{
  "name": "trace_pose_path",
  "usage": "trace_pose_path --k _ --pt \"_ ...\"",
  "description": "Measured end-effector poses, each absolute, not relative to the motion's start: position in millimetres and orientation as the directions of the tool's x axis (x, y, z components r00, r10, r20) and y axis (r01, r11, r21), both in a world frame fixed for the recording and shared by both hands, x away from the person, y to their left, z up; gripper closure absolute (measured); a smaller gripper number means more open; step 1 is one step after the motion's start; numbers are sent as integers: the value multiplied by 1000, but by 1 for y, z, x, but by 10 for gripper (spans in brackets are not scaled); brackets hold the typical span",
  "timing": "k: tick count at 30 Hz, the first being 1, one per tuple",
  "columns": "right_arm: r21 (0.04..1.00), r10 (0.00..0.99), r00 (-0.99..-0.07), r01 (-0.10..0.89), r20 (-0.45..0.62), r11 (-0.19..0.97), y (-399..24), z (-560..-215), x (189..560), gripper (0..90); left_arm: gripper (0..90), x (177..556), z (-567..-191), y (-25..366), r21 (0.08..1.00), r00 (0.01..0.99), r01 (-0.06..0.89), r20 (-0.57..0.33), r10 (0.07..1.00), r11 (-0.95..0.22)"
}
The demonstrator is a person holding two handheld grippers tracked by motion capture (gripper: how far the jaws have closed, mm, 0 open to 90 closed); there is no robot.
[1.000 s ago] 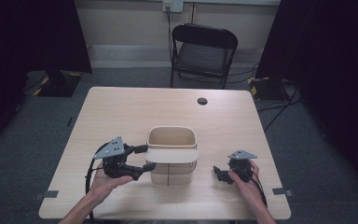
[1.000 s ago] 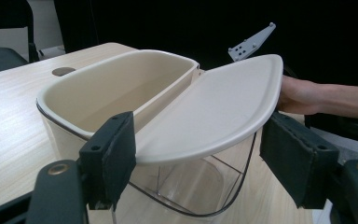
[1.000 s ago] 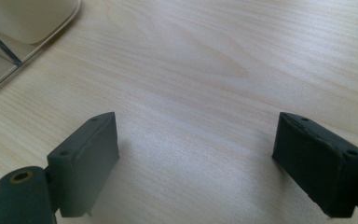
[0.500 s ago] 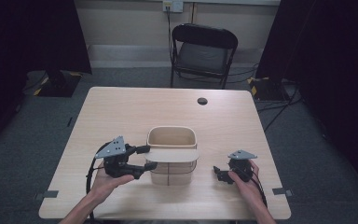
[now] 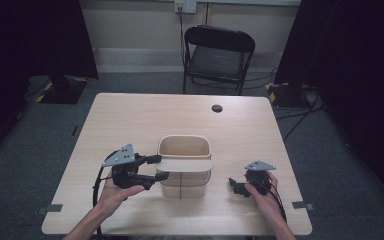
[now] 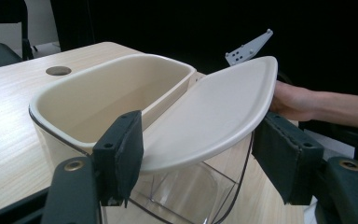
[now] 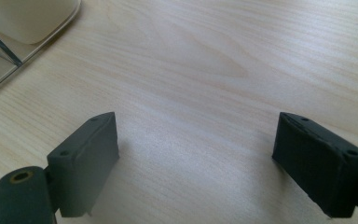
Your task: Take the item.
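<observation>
We see the cream plastic bin [image 5: 184,165] with a clear lower body standing near the middle of the light wooden tabletop [image 5: 130,115], toward the near edge. Its cream swing lid [image 6: 214,114] tilts over the near half of the rim, the far half open. The left gripper [image 5: 157,167] sits just left of the bin, jaws either side of the lid's left end; they have just been closing, and the left pad looks in contact with the lid edge while the right pad stands just off it, so not yet clamped. The right gripper [image 5: 235,186] rests on the tabletop right of the bin, well apart from it, jaws wide open over bare wood. Farther off: a dark round hole [image 5: 217,108] in the tabletop, a black folding chair [image 5: 219,55] beyond the far edge.
</observation>
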State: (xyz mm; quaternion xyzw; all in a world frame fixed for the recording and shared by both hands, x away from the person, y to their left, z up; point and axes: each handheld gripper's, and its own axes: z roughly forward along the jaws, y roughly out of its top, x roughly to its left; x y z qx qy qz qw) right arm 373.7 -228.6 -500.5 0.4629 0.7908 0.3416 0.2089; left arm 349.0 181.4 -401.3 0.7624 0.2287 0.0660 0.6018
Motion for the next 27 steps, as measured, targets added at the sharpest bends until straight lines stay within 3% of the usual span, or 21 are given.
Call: trace_pose_path --k 27 --pt "734 875 -484 590 -14 337 -229 -500 374 134 457 357 -394 181 945 895 267 -170 412 -190"
